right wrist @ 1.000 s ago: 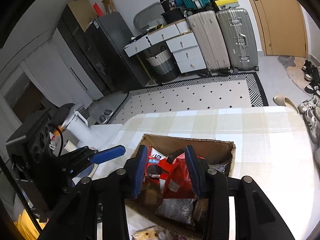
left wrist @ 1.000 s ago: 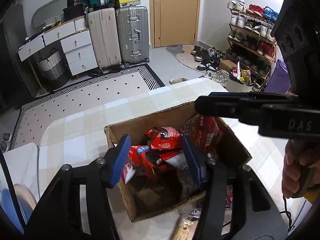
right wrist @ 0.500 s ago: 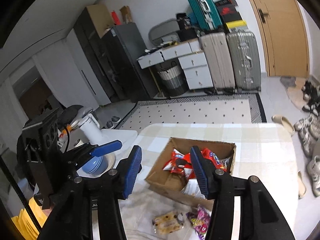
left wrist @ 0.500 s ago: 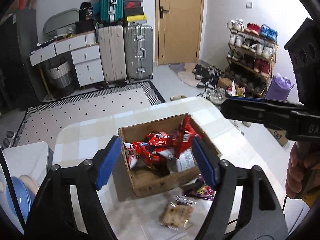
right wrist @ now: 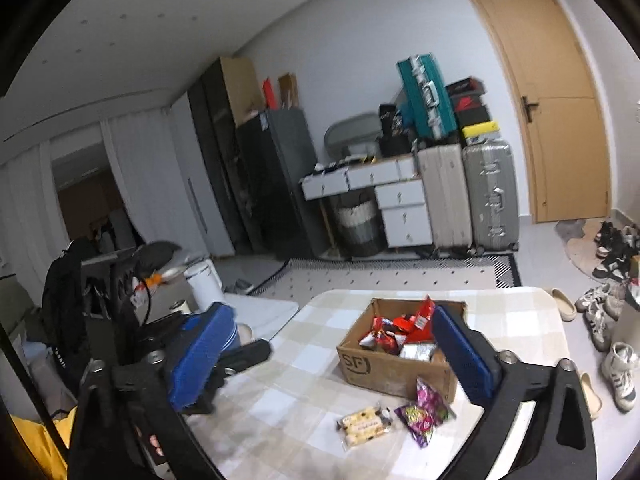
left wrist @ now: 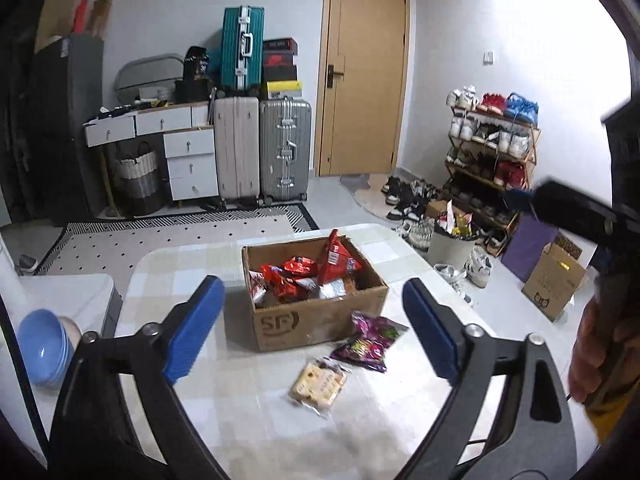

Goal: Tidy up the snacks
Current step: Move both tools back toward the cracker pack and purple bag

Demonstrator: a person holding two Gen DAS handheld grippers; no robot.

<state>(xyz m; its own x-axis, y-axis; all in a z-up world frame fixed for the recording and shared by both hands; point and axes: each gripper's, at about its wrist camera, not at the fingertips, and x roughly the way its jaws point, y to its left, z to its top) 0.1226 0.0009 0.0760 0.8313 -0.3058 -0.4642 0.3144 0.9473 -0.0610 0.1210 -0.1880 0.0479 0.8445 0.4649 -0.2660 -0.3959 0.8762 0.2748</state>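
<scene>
Landmark: cardboard box (left wrist: 312, 300), open top, crammed w/ red snack bags (left wrist: 304, 276), little room inside. Just in front of box: purple packet (left wrist: 370, 340) & biscuit pack (left wrist: 318, 384) lie on counter (left wrist: 192, 264). Bare counter left, right & behind box. Blue bowls (left wrist: 40, 344) well left, off counter.

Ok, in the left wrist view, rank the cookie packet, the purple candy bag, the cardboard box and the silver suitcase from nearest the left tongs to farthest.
1. cookie packet, on the table just ahead of the left tongs.
2. purple candy bag, slightly right, against the box's front.
3. cardboard box, mid-table.
4. silver suitcase, by the far wall.
</scene>
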